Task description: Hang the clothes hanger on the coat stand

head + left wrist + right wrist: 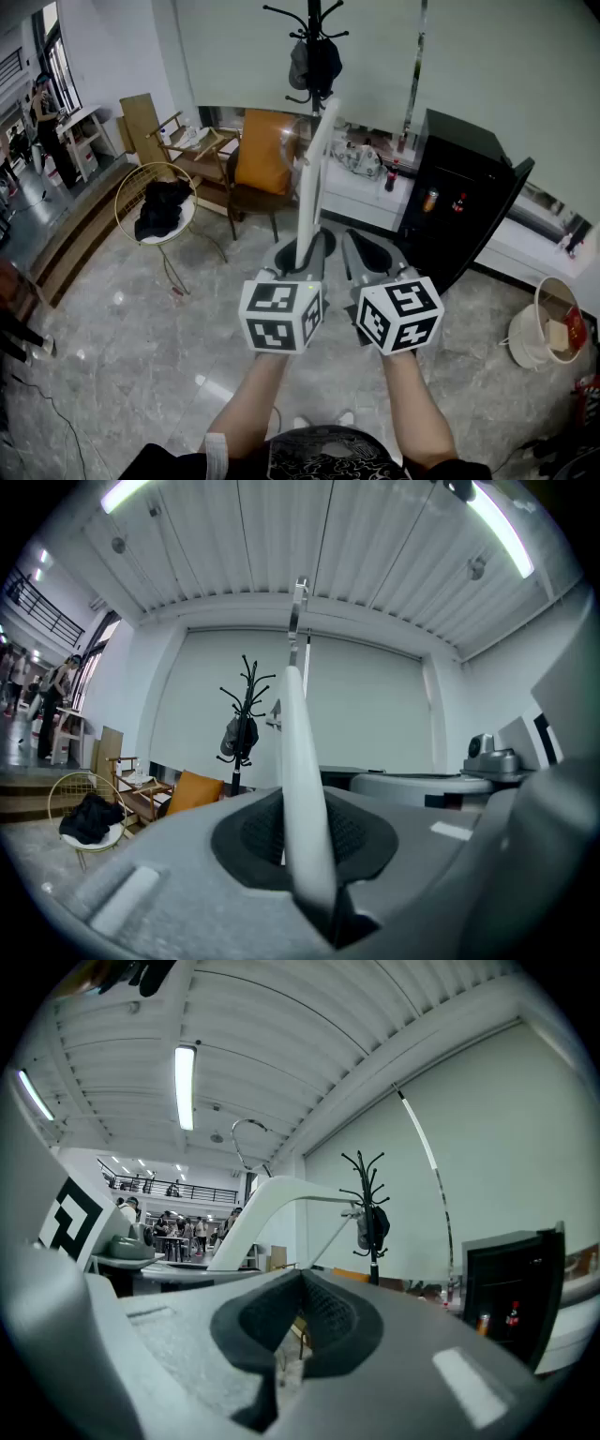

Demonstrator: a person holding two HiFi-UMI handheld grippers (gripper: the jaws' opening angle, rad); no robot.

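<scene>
My left gripper (300, 255) has its fingers clamped on the white clothes hanger (314, 169), held upright, well apart from the coat stand (314, 56); my right gripper (368, 251) fingers sit together, empty

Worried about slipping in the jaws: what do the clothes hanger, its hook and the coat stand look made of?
Clothes hanger: probably plastic, smooth white with a soft sheen and a moulded look.
Its hook: metal, a thin, bright, shiny wire.
Coat stand: likely painted metal or wood, with thin black branches; too far off to settle.
</scene>
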